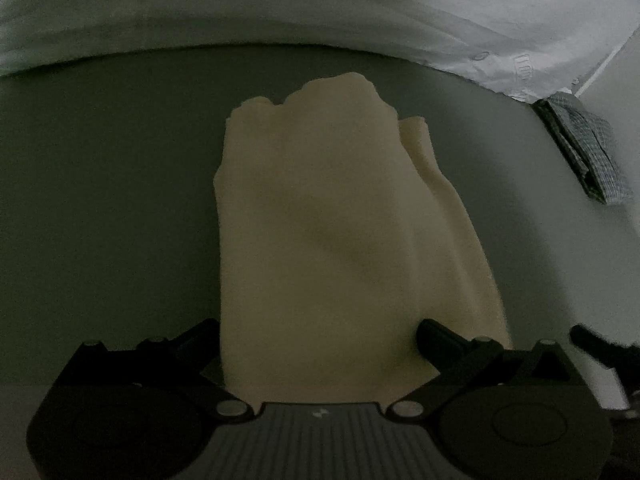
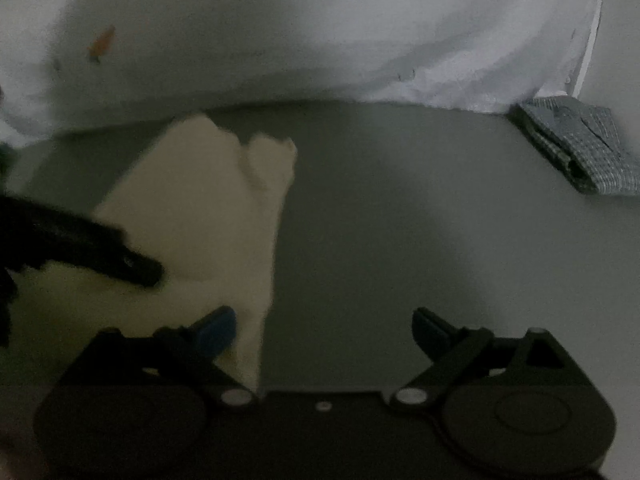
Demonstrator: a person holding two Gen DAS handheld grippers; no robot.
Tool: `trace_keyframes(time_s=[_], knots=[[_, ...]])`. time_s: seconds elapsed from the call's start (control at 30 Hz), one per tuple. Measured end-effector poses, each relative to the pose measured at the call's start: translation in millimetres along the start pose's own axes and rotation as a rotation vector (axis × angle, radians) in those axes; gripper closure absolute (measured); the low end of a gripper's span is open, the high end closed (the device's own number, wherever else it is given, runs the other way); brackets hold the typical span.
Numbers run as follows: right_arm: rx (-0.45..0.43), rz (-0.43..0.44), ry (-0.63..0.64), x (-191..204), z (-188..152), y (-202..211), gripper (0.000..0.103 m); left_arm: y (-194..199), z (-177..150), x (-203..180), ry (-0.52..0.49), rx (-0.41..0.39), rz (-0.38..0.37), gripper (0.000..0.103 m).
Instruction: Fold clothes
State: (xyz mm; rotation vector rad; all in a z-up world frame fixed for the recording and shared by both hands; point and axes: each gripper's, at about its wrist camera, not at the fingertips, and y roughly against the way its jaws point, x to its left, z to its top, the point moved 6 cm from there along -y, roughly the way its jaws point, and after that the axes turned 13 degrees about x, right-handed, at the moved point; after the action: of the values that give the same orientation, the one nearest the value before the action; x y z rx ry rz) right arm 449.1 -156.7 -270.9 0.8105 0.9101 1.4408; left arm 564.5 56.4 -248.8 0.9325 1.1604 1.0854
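A cream cloth (image 1: 320,220) lies folded in a long strip on the grey surface (image 1: 100,200). My left gripper (image 1: 318,336) hovers over its near end, jaws wide open, with the cloth lying between the fingers and not pinched. In the right wrist view the cream cloth (image 2: 200,208) is at the left. My right gripper (image 2: 324,328) stands open at its right edge. The blue-padded finger (image 2: 218,328) is over the cloth, and the other finger (image 2: 430,328) is over the bare surface. The left gripper's finger (image 2: 100,248) reaches in from the left.
A folded grey checked cloth (image 1: 588,152) lies at the far right, and the right wrist view shows the grey checked cloth (image 2: 588,148) too. A crumpled white sheet (image 1: 320,12) runs along the back edge. The scene is dim.
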Motion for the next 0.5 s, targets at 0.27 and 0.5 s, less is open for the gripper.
trace_keyframes(time_s=[0.27,0.5], knots=[[0.029,0.103,-0.042,-18.1,1.7,-1.8,0.012,23.1,4.5,7.7,-0.035,-0.040,0.027,0.000],[0.019,0.259,-0.114,-28.3,22.8,1.0,0.018,48.0,28.8,39.7,0.105,-0.136,-0.063,0.000]])
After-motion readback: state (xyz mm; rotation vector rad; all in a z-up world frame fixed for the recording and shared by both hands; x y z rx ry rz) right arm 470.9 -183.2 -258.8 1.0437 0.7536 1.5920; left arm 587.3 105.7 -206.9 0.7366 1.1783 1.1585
